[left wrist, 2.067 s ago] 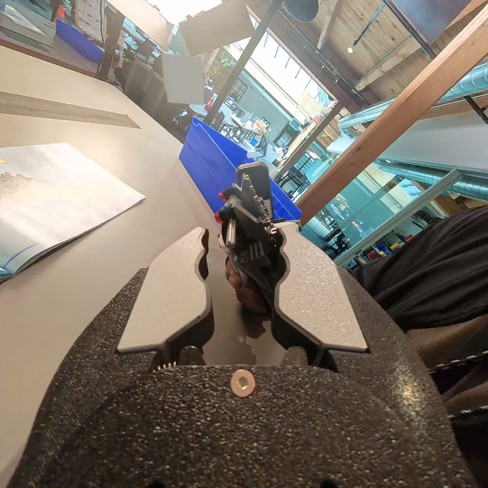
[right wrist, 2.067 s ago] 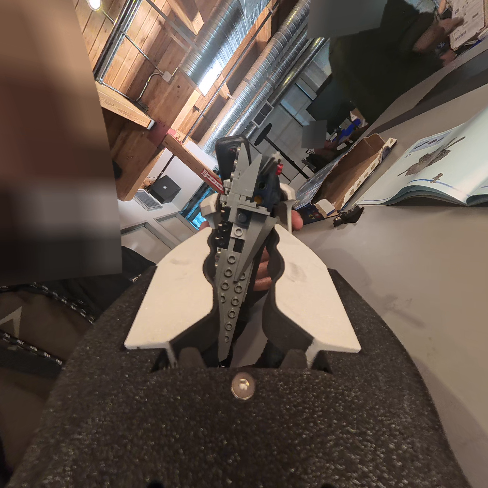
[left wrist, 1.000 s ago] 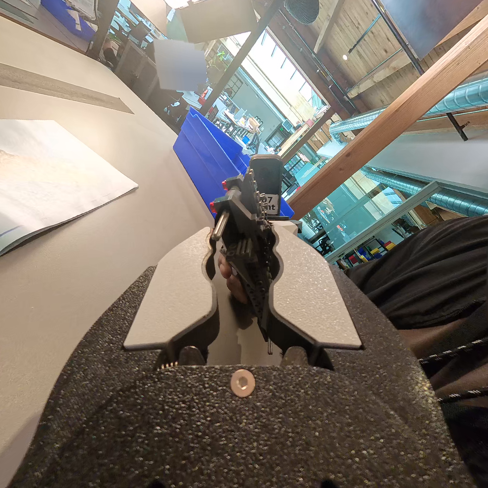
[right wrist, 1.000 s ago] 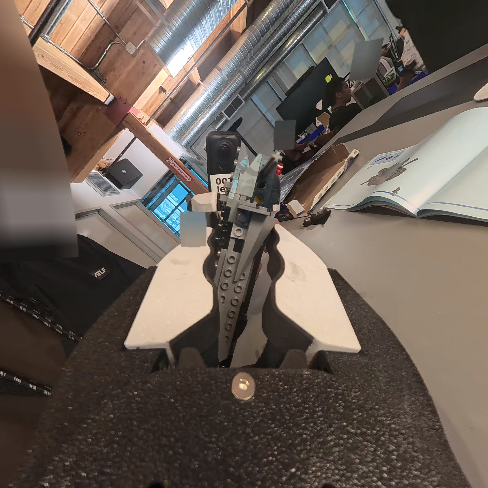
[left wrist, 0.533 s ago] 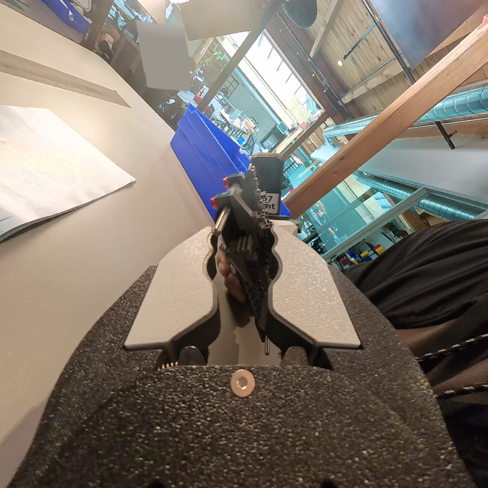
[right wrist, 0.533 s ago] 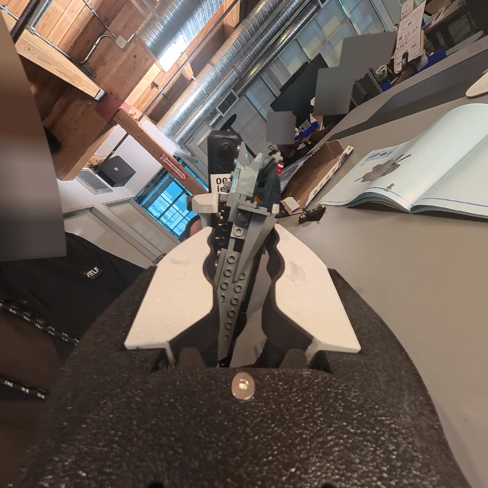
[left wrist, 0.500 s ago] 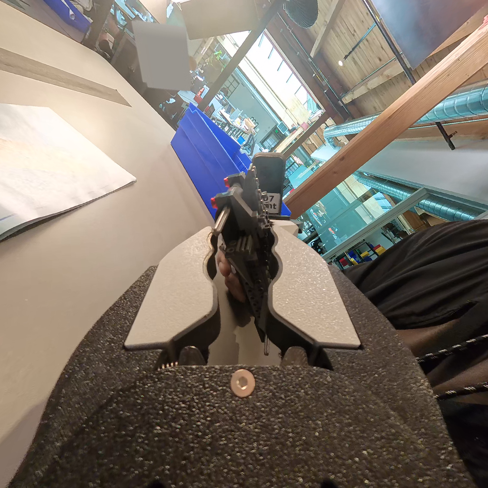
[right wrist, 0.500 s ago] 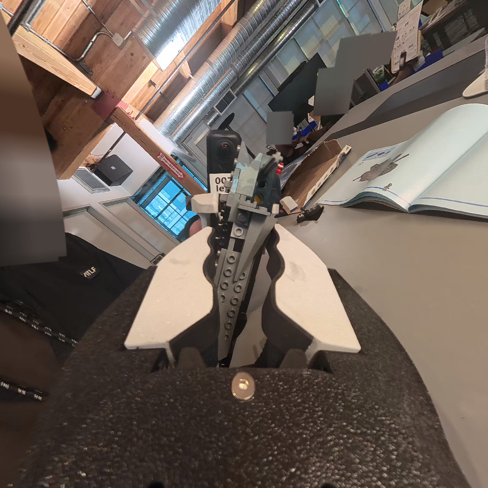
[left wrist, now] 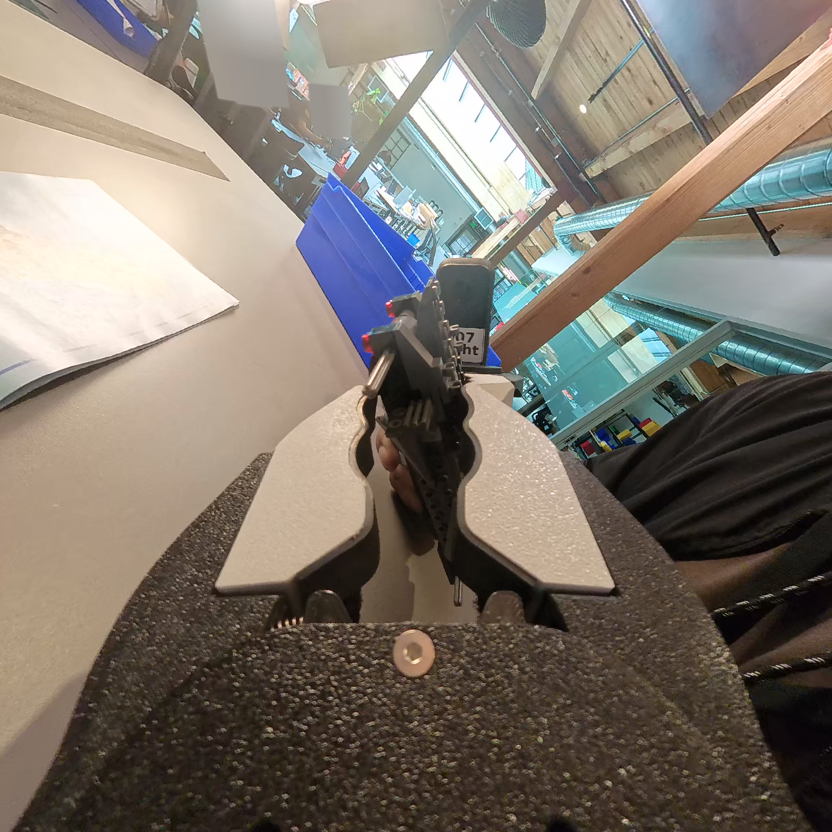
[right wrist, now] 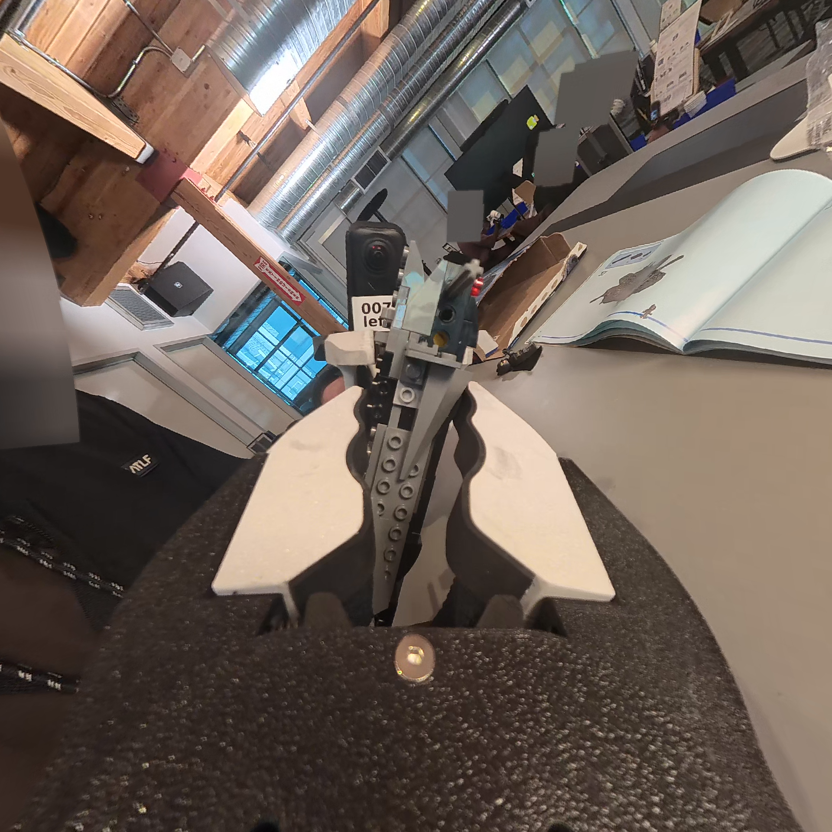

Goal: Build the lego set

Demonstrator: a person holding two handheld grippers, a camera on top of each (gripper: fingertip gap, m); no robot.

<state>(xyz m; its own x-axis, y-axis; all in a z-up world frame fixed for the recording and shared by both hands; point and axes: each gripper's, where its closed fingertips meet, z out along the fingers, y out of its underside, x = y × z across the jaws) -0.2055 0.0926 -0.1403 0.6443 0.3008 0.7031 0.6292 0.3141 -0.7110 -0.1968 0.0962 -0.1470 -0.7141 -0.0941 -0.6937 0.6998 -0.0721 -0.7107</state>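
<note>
A grey brick model (right wrist: 405,450), long and wedge-shaped with small red tips, hangs in the air between my two grippers, which face each other. My right gripper (right wrist: 412,396) is shut on its near end, with the studded plate running down between the pads. My left gripper (left wrist: 414,396) is shut on the model's other end (left wrist: 418,360): the studs lie against the right pad and a grey rod sits at the left fingertip (left wrist: 351,405). The left gripper's white fingertips (right wrist: 351,351) flank the model in the right wrist view. A hand shows behind the model.
The grey table (right wrist: 675,450) carries an open instruction booklet (right wrist: 720,288), also in the left wrist view (left wrist: 90,279), a small dark brick piece (right wrist: 517,358) and a cardboard box (right wrist: 531,279). Blue bins (left wrist: 351,243) stand at the table's edge. A person in dark clothes (left wrist: 720,450) sits close. Less than 4 cm separates the two grippers' tips.
The left gripper moved onto the model's far end and its fingers narrowed around it. The right gripper kept its hold; both views tilted slightly.
</note>
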